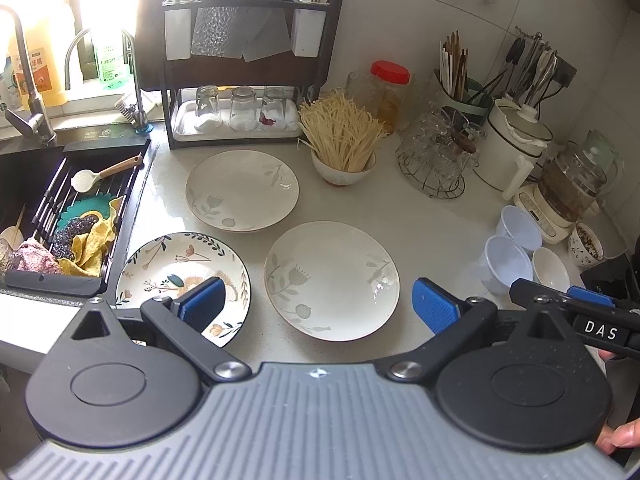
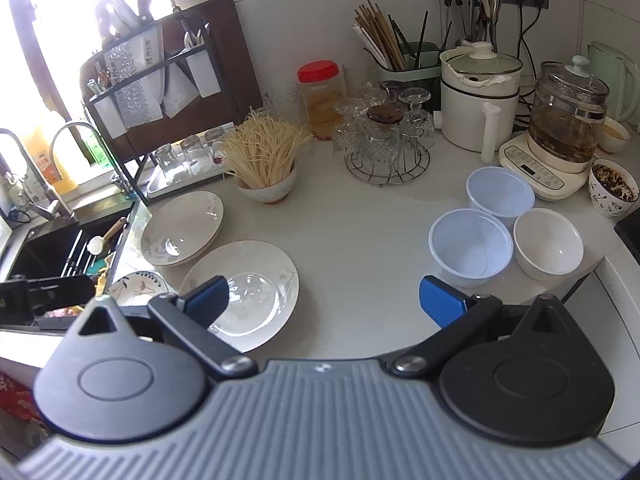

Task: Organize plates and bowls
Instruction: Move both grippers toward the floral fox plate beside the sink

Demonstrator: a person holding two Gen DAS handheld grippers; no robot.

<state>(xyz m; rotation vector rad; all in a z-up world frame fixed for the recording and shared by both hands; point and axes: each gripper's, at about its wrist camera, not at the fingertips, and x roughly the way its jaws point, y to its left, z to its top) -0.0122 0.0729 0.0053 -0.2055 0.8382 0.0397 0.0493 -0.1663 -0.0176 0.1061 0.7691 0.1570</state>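
1. While my left gripper [image 1: 320,306] hangs above the countertop [image 1: 432,216] with its blue pads spread wide and nothing between them, a cream plate with grey leaf print [image 1: 331,280] lies just past the gap at 12 o'clock.
2. Under my left pad, at about 10 o'clock, sits the plate with coloured flowers and a dark leaf rim [image 1: 176,268], close to the sink [image 1: 24,184] edge; the pad covers part of it in the view, and I cannot tell whether it touches.
3. Further out at 11 o'clock lies a second grey-leaf plate [image 1: 242,190], apart from the other two.
4. My right gripper [image 2: 324,300] is likewise spread and holds nothing, hovering over bare countertop [image 2: 360,240].
5. From it, the near grey-leaf plate [image 2: 256,280] lies at 10 o'clock, its far edge just beside the farther grey-leaf plate [image 2: 182,228]; whether their rims overlap I cannot tell.
6. At 1 o'clock stand three bowls in a tight cluster: a pale blue plastic bowl [image 2: 470,248] nearest, another pale blue plastic bowl [image 2: 500,196] behind it, and a white ceramic bowl [image 2: 548,242] to their right.
7. Beyond, at 11 o'clock, a bowl of dry noodles [image 2: 266,160] stands upright; at 12 o'clock a wire rack of upturned glasses [image 2: 386,140].
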